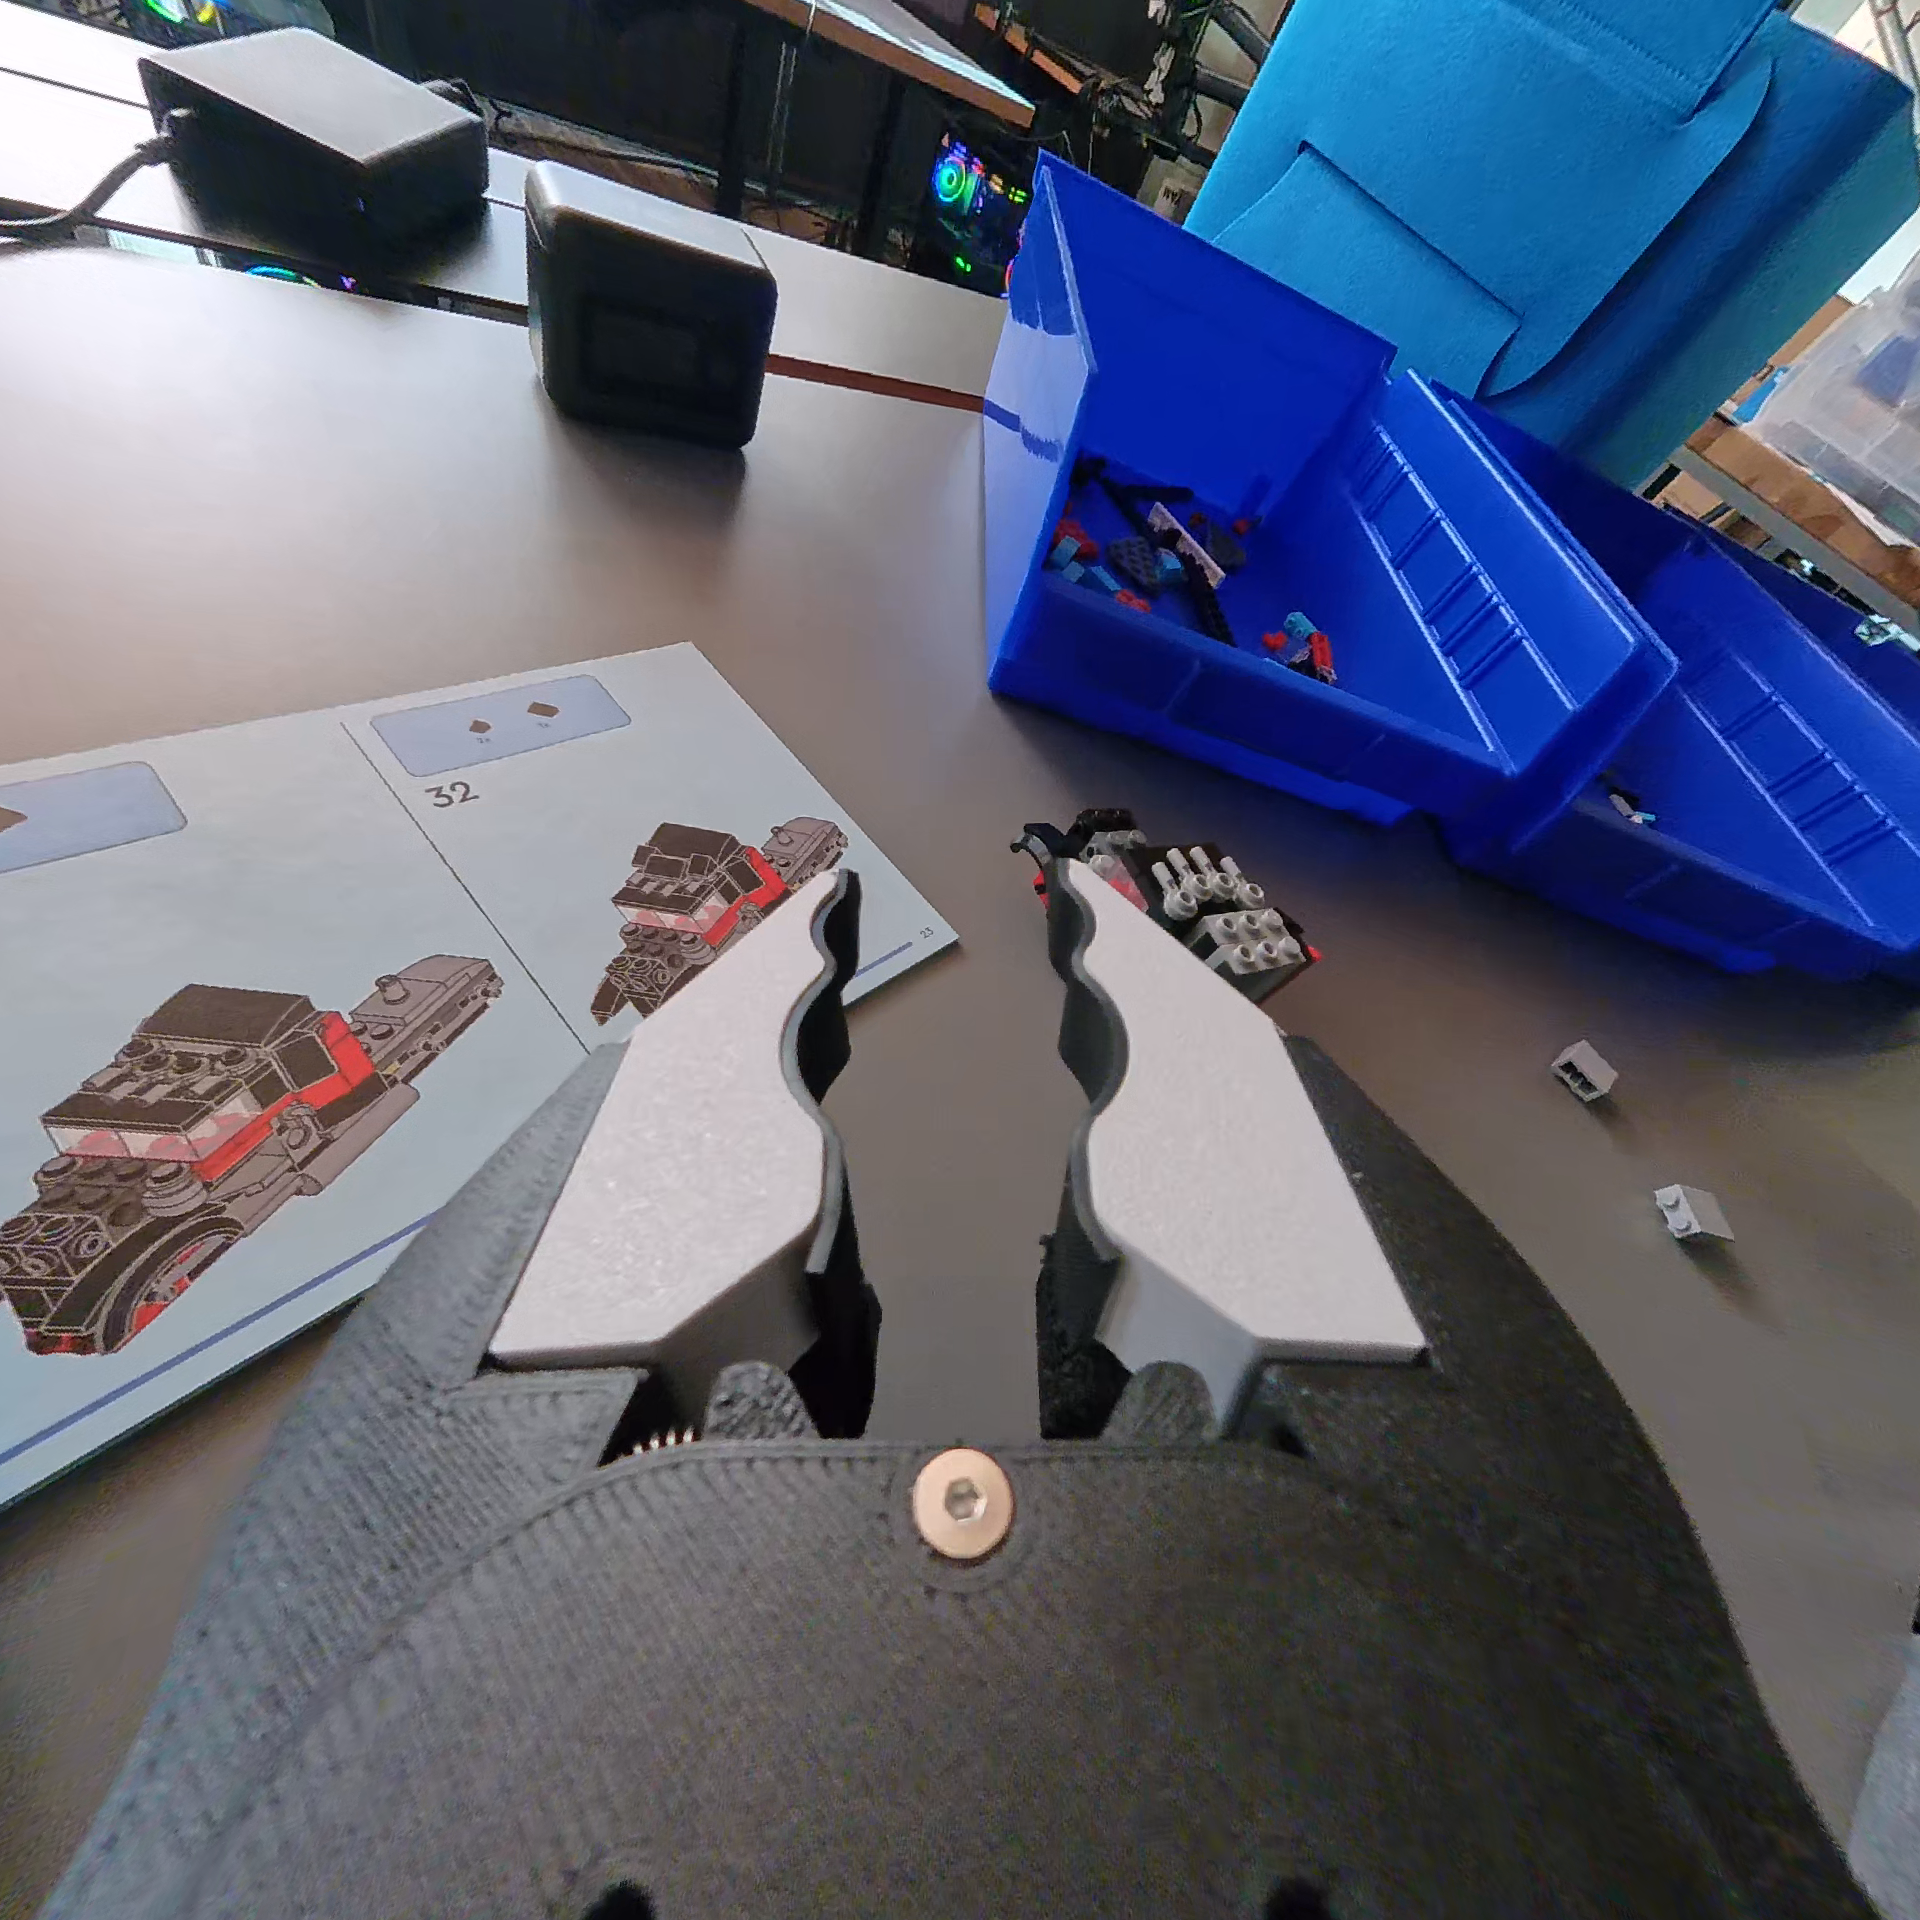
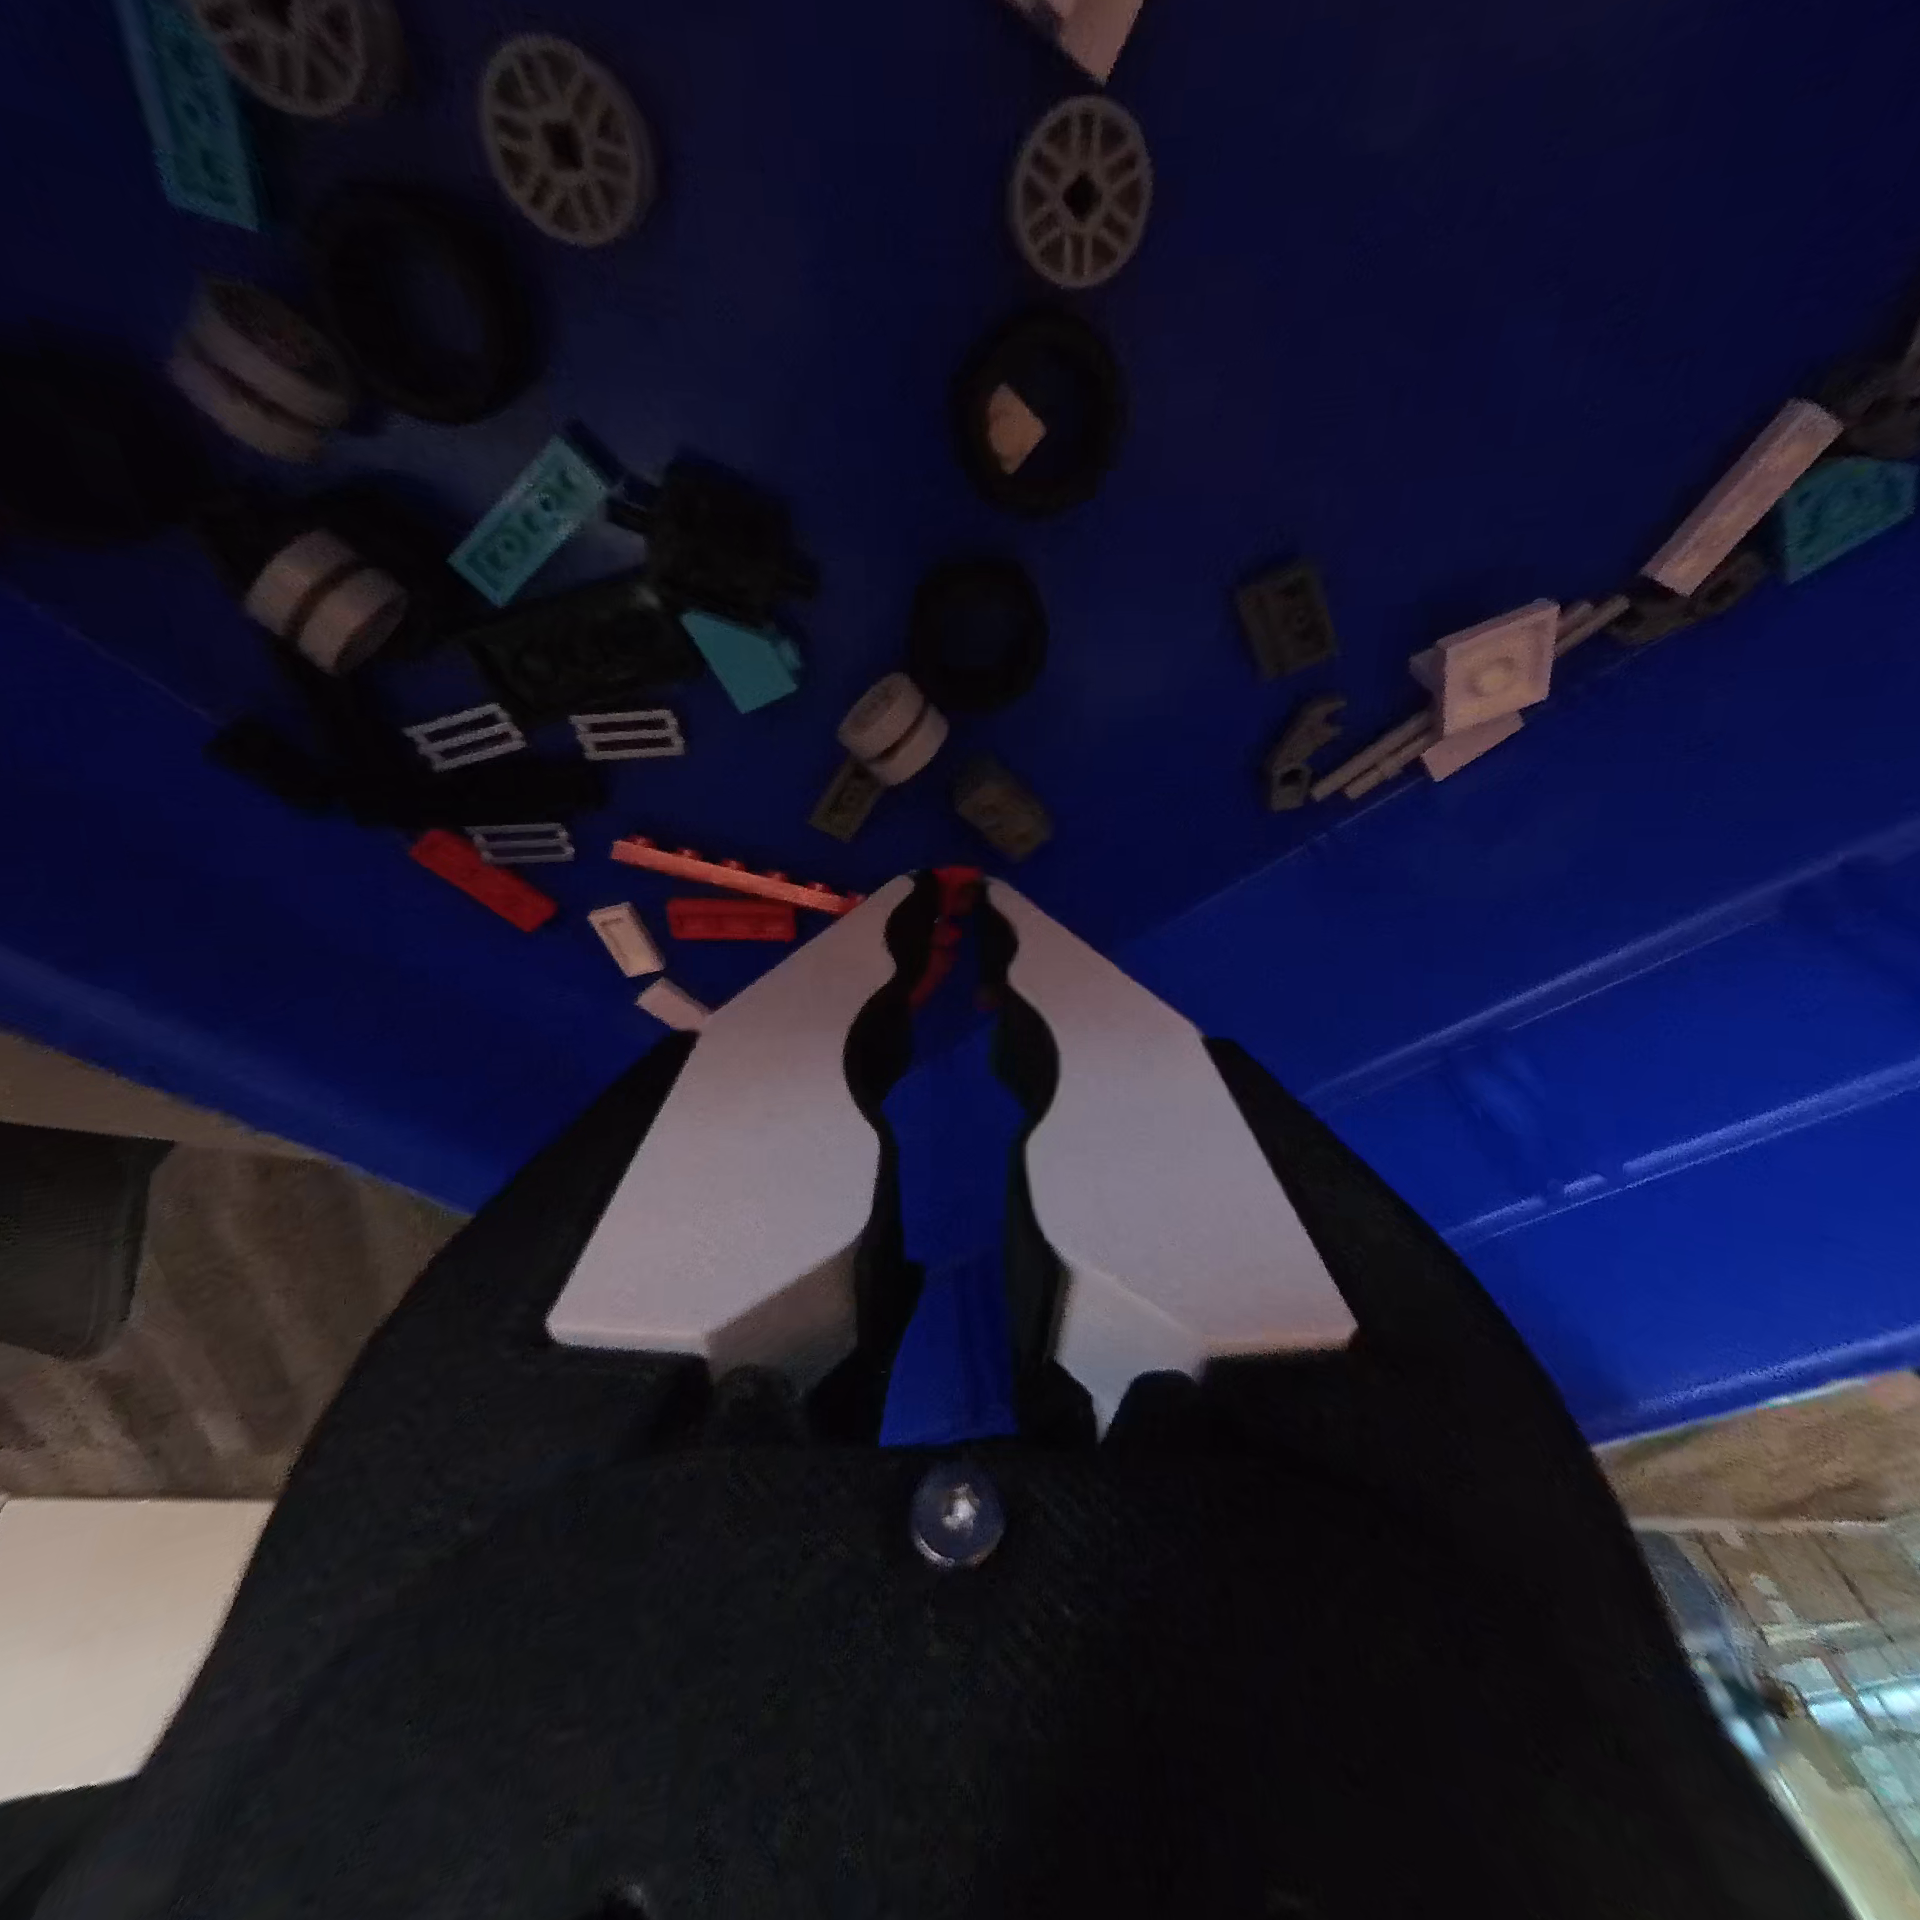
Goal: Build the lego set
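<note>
Your left gripper (image 1: 951,883) hangs over the tabletop (image 1: 416,540), fingers apart and empty; your right gripper (image 2: 951,883), inside the blue bin (image 2: 1455,312), pinches a red piece (image 2: 948,914)

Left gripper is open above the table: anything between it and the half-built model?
Nothing visible. The left gripper hangs open over bare table, and the half-built model sits just beyond its right fingertip. The instruction booklet lies off to the left, the two loose grey bricks to the right.
</note>
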`<state>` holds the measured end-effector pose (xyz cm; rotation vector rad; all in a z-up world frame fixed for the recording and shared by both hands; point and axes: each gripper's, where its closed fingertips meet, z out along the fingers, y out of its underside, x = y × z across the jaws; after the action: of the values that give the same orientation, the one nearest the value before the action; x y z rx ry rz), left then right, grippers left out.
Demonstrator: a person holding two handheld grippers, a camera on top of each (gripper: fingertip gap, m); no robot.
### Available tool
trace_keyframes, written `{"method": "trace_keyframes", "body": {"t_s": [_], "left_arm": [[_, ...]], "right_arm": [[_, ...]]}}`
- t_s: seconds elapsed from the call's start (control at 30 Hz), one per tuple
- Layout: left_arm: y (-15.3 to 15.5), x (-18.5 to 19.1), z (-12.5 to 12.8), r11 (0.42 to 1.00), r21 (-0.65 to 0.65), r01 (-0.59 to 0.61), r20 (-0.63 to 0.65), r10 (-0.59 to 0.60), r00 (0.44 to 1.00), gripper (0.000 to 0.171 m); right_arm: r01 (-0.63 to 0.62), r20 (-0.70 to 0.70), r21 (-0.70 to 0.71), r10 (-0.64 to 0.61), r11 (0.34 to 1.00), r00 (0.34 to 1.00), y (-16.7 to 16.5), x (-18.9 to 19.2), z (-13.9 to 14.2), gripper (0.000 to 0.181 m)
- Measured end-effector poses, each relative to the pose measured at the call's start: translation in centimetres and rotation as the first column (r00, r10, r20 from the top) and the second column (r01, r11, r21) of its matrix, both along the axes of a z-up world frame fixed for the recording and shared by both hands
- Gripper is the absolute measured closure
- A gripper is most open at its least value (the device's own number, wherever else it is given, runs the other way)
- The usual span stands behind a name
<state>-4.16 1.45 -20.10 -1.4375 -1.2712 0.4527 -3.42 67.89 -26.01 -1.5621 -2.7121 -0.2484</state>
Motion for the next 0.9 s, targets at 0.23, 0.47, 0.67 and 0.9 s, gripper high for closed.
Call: {"method": "trace_keyframes", "body": {"t_s": [0.23, 0.47, 0.67, 0.9], "left_arm": [[0.0, 0.0, 0.1, 1.0, 0.011, 0.001, -0.005, -0.001, 1.0, 0.135], [0.4, 0.0, -0.1, 1.0, -0.012, 0.019, 0.005, -0.019, 1.0, 0.135], [-0.1, -0.1, 0.1, 1.0, -0.003, -0.01, -0.008, 0.01, 1.0, 0.135], [-0.1, 0.0, 0.2, 1.0, 0.0, -0.008, -0.018, 0.008, 1.0, 0.135]], "right_arm": [[-0.08, -0.336, -0.282, -0.02, 0.956, 0.942, -6.9, 0.4, 7.3, 0.179], [-0.274, -0.521, -0.511, -0.04, 0.815, 0.853, -17.0, 3.7, 12.4, 0.179], [-0.428, -0.545, -0.69, -0.029, 0.584, 0.838, -31.5, 7.6, 10.0, 0.179], [-0.37, -0.476, -0.73, -0.039, 0.574, 0.879, -40.9, 7.2, 1.8, 0.178]]}}
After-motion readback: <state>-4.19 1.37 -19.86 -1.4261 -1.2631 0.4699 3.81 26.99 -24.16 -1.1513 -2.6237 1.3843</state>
